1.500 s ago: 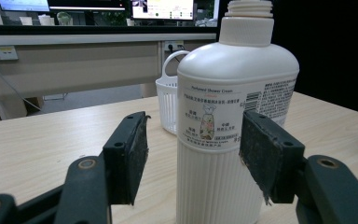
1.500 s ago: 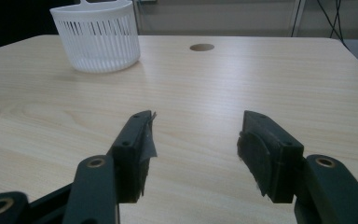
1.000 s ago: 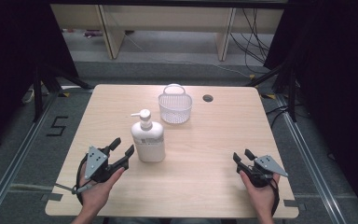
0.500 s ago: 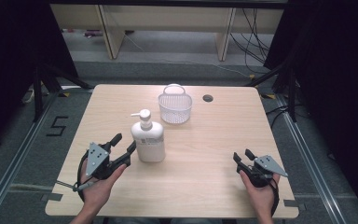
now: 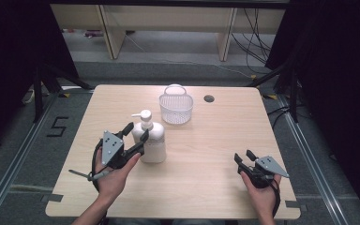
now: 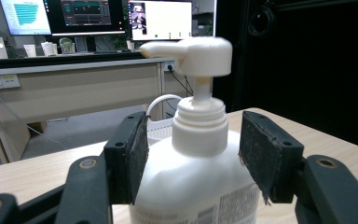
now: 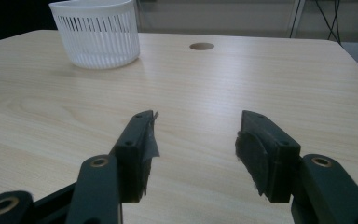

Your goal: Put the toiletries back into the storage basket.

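Observation:
A white pump bottle stands upright left of the table's middle. My left gripper is open, its jaws on either side of the bottle's upper part. In the left gripper view the bottle's neck and pump head sit between the two pads with a gap on each side. A white slatted basket with a handle stands behind the bottle, toward the far edge. My right gripper rests open near the table's front right, with nothing between its jaws.
The wooden table has a round cable hole near its far edge, right of the basket. A wooden bench or shelf frame stands on the floor beyond the table. Floor rails run along both sides.
My left gripper has moved forward and right, so its jaws now straddle the pump bottle. The right gripper has stayed put.

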Available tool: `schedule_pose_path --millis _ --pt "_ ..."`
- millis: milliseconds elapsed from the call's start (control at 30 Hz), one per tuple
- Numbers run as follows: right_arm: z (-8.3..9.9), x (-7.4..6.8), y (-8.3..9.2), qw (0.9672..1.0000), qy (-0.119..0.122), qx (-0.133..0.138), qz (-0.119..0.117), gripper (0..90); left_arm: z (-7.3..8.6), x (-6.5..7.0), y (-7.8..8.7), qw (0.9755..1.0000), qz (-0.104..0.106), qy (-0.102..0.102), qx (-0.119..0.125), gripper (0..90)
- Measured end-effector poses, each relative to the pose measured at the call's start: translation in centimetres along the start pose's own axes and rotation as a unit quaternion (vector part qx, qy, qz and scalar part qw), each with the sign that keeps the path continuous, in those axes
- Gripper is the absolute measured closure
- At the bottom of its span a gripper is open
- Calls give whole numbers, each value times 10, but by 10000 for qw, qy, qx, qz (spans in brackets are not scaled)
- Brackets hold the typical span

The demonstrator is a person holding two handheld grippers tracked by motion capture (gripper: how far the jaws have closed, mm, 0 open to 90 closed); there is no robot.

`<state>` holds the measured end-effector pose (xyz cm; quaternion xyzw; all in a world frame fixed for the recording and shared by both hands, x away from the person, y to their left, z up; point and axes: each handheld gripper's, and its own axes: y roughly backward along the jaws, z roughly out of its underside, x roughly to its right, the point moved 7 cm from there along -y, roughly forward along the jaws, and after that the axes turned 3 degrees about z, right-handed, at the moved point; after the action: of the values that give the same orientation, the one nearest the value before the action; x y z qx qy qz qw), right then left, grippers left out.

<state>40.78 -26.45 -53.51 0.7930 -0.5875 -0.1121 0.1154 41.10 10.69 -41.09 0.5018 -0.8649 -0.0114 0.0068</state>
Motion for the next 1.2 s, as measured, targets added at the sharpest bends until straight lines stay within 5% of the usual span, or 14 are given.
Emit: schedule_pose_path --millis 200,233,333,367,633,733,767,900,933,1033,1200 --pt "0 0 0 10000 -15 29 4 466 -5 3 -11 9999 -123 -27 -89 419" --pt "1 -3 0 9998 -216 -29 -28 466 -7 4 -15 9998 -166 -66 -118 419" --pt "1 -3 1 9998 -201 -39 -45 466 -11 6 -18 9997 -183 -55 -164 421" --pt "0 0 0 10000 0 7 -30 466 -12 6 -18 9996 -201 -79 -180 422" --pt "0 -2 -1 9999 -16 -4 -119 465 -17 9 -25 9991 -214 -103 -361 427" --pt "1 -4 1 9997 -197 -131 7 465 -18 8 -27 9988 -273 -116 -390 429" --pt "0 -1 0 10000 17 -1 -13 465 -18 8 -28 9987 -295 -96 -399 430" --pt "0 0 0 10000 41 -17 14 465 -20 8 -30 9985 -318 -91 -429 435" --pt "2 -5 1 9997 -193 -131 -16 465 -21 8 -30 9985 -313 -83 -435 434" --pt "1 0 0 9998 126 -120 33 465 -23 10 -33 9984 -320 -93 -464 432" --pt "1 -2 1 9998 -97 -161 -24 463 -24 11 -37 9980 -372 -42 -511 442"
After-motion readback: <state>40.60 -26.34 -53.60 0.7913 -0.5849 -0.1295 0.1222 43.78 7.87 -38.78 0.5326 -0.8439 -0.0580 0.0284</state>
